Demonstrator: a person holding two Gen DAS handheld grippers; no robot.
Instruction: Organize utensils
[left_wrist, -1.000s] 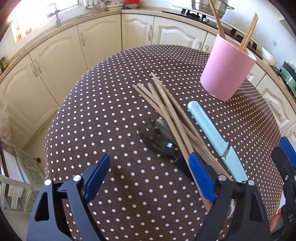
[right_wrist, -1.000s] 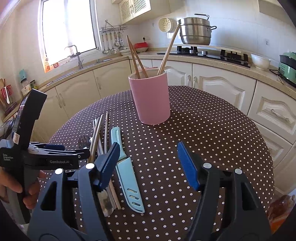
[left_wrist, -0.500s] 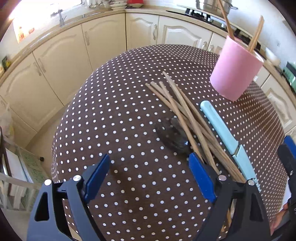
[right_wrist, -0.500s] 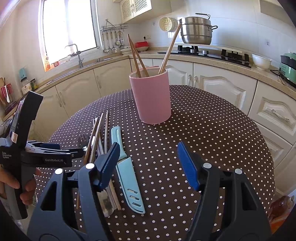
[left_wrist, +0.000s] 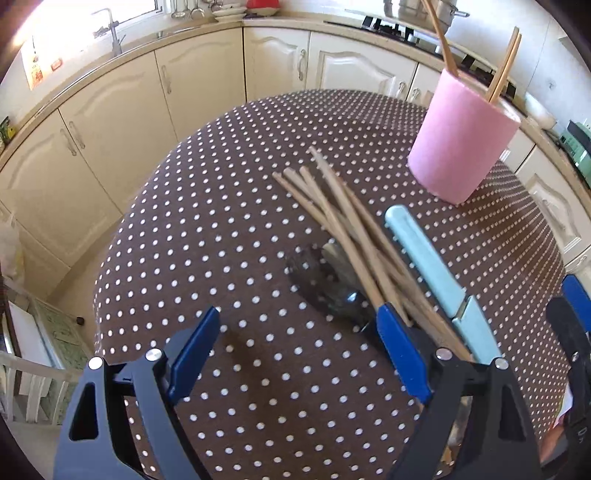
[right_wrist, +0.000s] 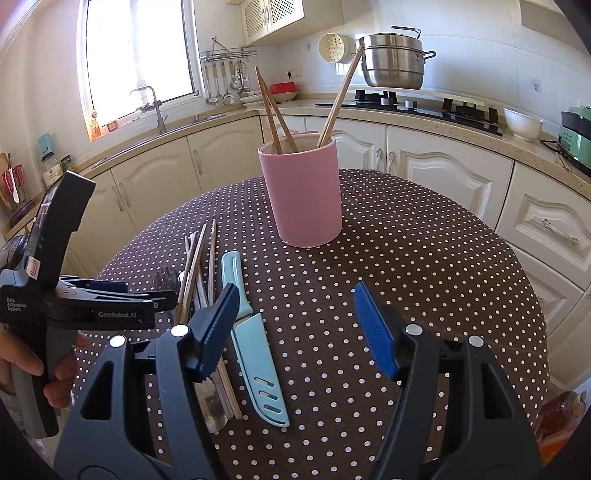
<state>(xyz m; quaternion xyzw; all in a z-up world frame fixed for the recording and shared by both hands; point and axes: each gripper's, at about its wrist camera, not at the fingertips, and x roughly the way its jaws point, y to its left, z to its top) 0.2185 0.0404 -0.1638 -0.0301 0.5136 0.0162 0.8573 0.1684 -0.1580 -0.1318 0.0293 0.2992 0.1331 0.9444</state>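
A pink holder (right_wrist: 301, 192) stands on the polka-dot table (right_wrist: 424, 266) with three chopsticks in it; it also shows in the left wrist view (left_wrist: 461, 142). A bundle of wooden chopsticks (left_wrist: 347, 225) lies over a metal spoon and fork (left_wrist: 325, 280), next to a light blue sheathed knife (left_wrist: 432, 266) (right_wrist: 251, 339). My left gripper (left_wrist: 297, 347) is open and empty, its right finger close to the chopsticks. My right gripper (right_wrist: 295, 321) is open and empty, hovering just right of the knife.
Cream kitchen cabinets (left_wrist: 122, 122) and a counter curve around the table. A steel pot (right_wrist: 393, 61) and hob sit at the back, a sink tap (right_wrist: 155, 107) at the left. The table edge drops off on the left and right.
My left gripper shifted and tilted slightly over the utensil pile, staying open. My right gripper has barely moved. The utensils lie as before.
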